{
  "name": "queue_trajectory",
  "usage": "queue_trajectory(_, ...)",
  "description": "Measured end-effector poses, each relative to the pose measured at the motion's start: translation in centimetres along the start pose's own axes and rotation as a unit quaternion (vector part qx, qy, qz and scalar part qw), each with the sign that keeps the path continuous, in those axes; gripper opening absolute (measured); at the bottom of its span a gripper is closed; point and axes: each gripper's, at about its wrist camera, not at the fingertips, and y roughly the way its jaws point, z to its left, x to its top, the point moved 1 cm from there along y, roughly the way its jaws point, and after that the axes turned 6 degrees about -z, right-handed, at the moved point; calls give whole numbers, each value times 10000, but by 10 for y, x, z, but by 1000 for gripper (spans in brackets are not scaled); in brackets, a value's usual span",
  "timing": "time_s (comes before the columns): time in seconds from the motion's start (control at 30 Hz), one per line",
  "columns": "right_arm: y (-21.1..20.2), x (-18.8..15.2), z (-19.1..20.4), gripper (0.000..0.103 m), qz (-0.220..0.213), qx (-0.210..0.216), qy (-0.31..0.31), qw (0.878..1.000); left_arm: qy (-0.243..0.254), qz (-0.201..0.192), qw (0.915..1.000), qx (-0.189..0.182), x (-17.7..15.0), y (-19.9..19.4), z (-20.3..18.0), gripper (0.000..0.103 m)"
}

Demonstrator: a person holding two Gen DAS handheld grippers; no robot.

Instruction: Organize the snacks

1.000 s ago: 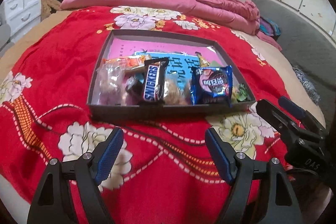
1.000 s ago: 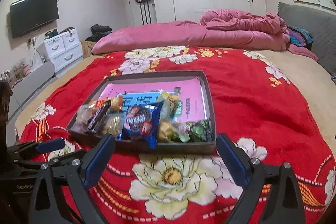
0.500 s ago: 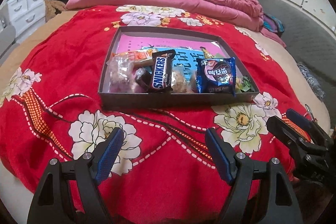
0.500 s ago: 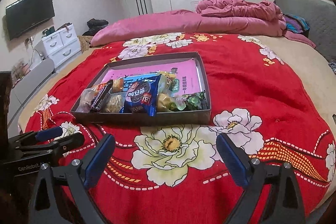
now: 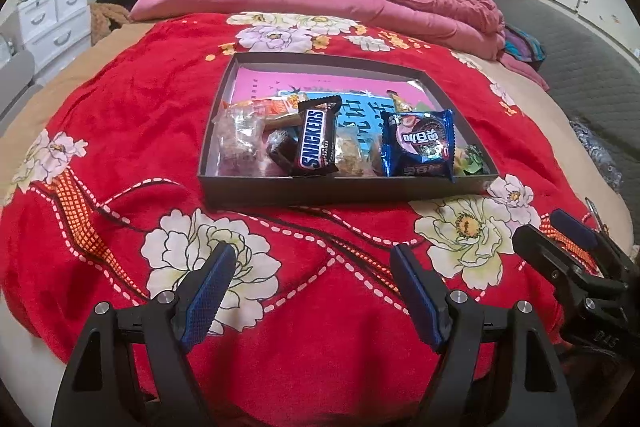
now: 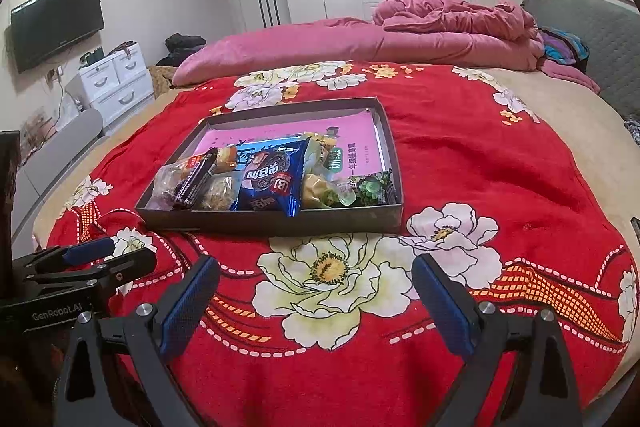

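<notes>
Red floral blanket (image 5: 132, 115) covers the bed, pink duvet (image 6: 360, 39) bunched at the far end. Shallow dark tray (image 5: 344, 191) sits mid-blanket, pink sheet (image 5: 320, 85) lining its bottom. Snacks all piled along the tray's near edge: blue cookie pack (image 5: 420, 143) right of centre, Snickers bar (image 5: 316, 141) just left of it, leaning on other packs, clear bag of brownish pieces (image 5: 240, 141) at the left end, orange wrapper (image 5: 268, 105) behind that, green wrapped candy (image 6: 370, 189) in the right near corner. Small wrapped items between them, too blurred to name.

Left gripper (image 5: 310, 287) low over the blanket in front of the tray, jaws spread wide, holding nothing. Right gripper (image 6: 316, 301) same: wide apart, empty, near side of the tray, well short of it. Each shows at the edge of the other's view.
</notes>
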Motion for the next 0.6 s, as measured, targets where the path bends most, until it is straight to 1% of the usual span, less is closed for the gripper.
queue_trajectory(0.6,-1,0,-2,97,6,-17,11,10000,83,16,10000,26,-5,-5,-4,81)
